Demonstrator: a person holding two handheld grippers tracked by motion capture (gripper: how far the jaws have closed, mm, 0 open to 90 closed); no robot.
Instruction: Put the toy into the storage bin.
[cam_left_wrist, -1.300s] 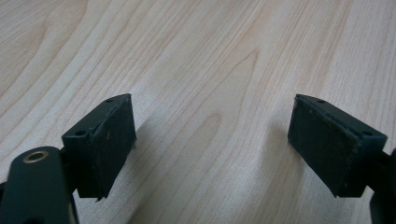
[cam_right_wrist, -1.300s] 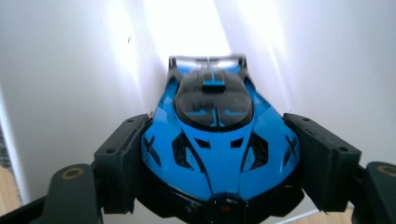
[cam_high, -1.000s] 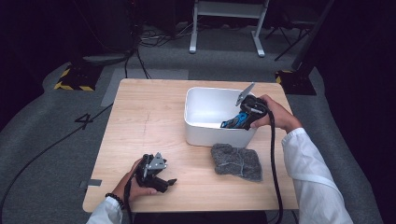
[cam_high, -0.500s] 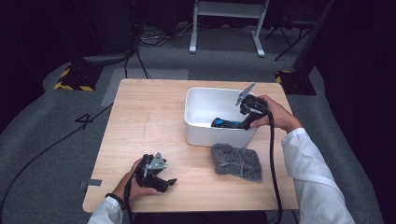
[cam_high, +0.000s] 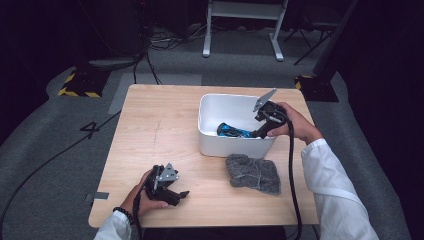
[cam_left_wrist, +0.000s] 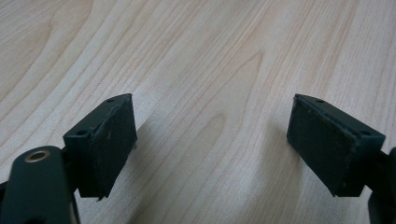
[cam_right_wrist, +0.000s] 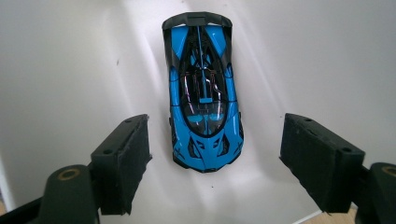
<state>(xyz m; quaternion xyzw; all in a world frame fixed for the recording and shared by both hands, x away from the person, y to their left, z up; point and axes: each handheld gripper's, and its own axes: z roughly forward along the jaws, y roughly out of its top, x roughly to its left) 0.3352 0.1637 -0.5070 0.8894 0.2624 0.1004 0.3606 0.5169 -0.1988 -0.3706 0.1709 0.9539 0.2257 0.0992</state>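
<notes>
Right tongs (cam_right_wrist: 215, 163) gape over glossy blue toy car (cam_right_wrist: 204, 93).

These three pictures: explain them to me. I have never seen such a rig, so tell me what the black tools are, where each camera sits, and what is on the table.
A person sits at a wooden table and works with two tools, one in each hand. Each is a hand-held gripper with two black jaws.

The high view looks down from above. The left hand-held gripper rests near the table's front edge. The right hand-held gripper reaches into a white bin. A grey cloth lies in front of the bin.

The other two pictures come from cameras mounted on the grippers, looking along the jaws. The left gripper view shows open jaws over bare wood. The right gripper view shows open jaws on either side of a blue toy car lying on the bin's floor, apart from it. Nothing is held.
</notes>
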